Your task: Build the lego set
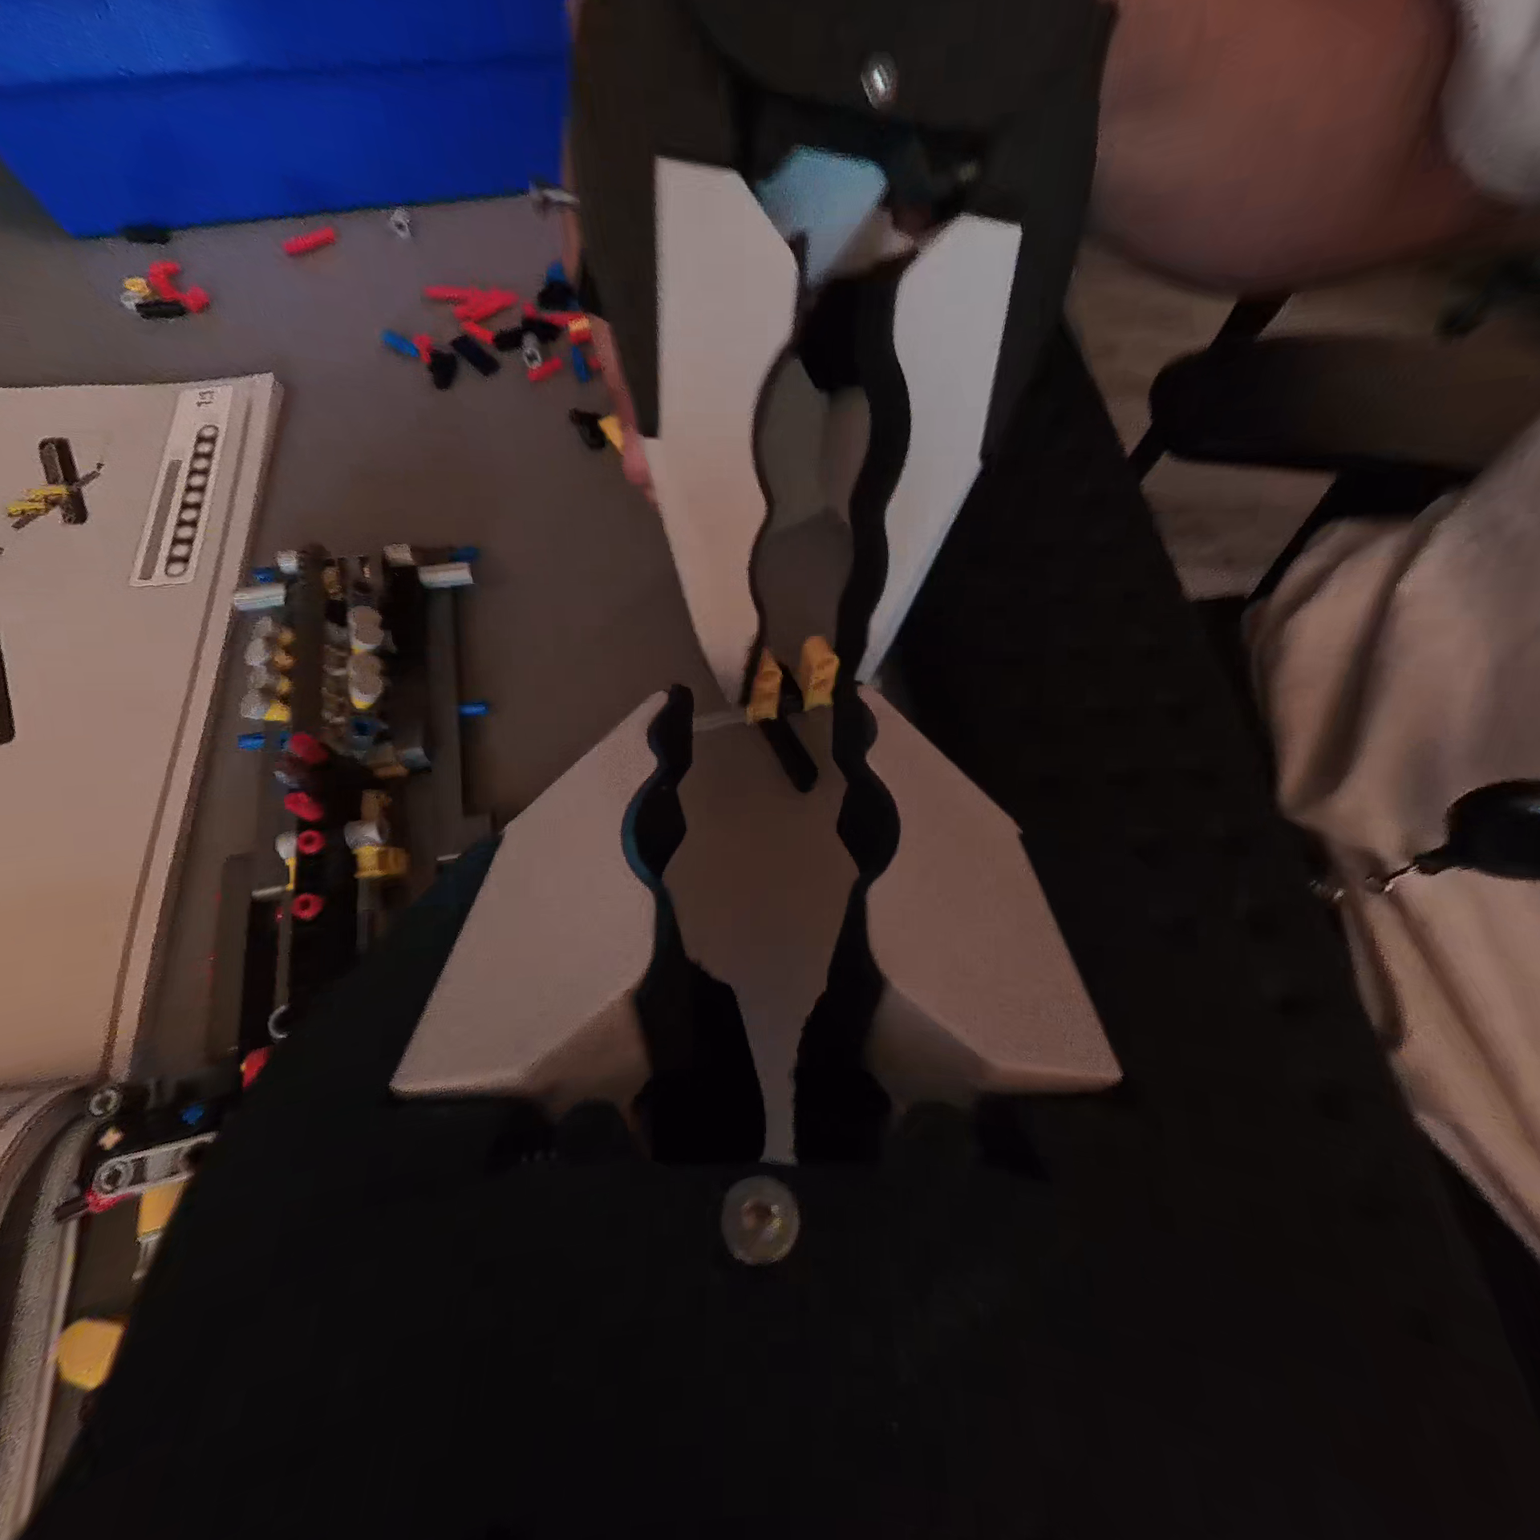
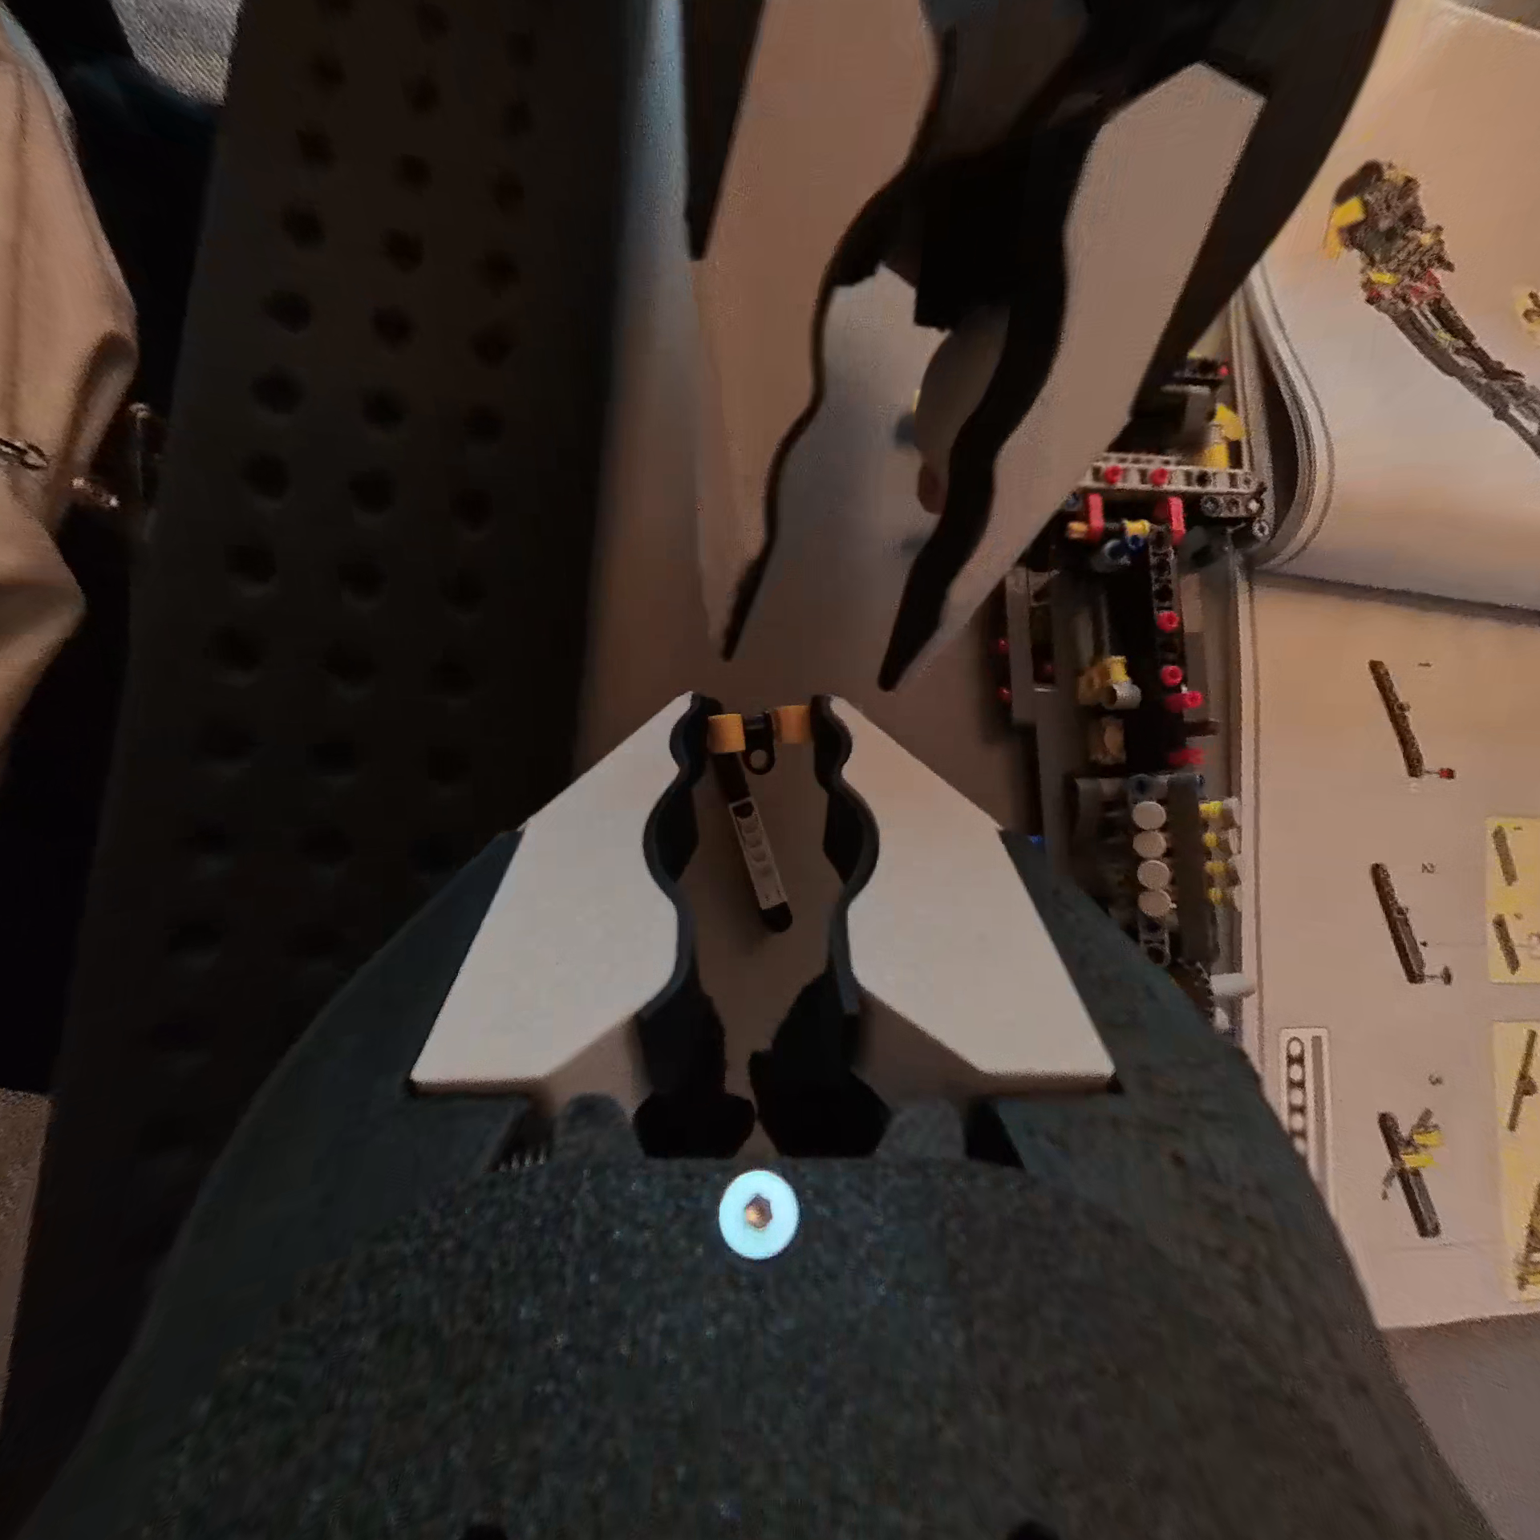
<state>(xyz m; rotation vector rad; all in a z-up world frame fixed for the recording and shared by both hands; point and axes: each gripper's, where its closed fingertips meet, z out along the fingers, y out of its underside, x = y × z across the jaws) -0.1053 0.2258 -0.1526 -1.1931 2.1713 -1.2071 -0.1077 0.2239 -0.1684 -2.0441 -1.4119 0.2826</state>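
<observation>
Grey worktop [image 1: 500, 500] fills the left half of the left wrist view. A blue box [image 1: 250, 108] sits on it at 11 o'clock. The open instruction booklet [image 1: 100, 708] lies at 9 o'clock there; in the right wrist view the booklet [image 2: 1400, 833] runs down the 3 o'clock edge. A black perforated panel [image 2: 375, 500] stands tall at 10 o'clock in the right wrist view; can't tell what it belongs to. Beige cloth [image 1: 1400, 708] at 3 o'clock in the left wrist view, blurred.

My left tool [image 1: 768, 708] is part open, jaws clearly apart, nothing gripped. From the right wrist view the left tool [image 2: 808, 664] comes down from 12 o'clock, its tips spread and just short of the held piece, not touching it.

My right tool [image 2: 757, 708] is closed down narrow on the small piece, tips pressing its two yellow ends. In the left wrist view the right tool [image 1: 804, 679] reaches in from 12 o'clock, tip to tip with the left one.

The partly built lego model [image 1: 350, 708], long, black and grey with red pins, lies on the worktop at 9 o'clock, just beside the booklet edge. Same model [image 2: 1125, 708] at 3 o'clock in the right wrist view.

A loose pile of red, black and blue parts [image 1: 500, 325] is scattered at 11 o'clock, well apart from the model.

Smallest: the black beam with two yellow bushes [image 2: 750, 833] is pinched at its bush end and hangs back between the right tool's fingers, tilted. In the left wrist view the beam [image 1: 792, 750] is dead centre, off the worktop.
</observation>
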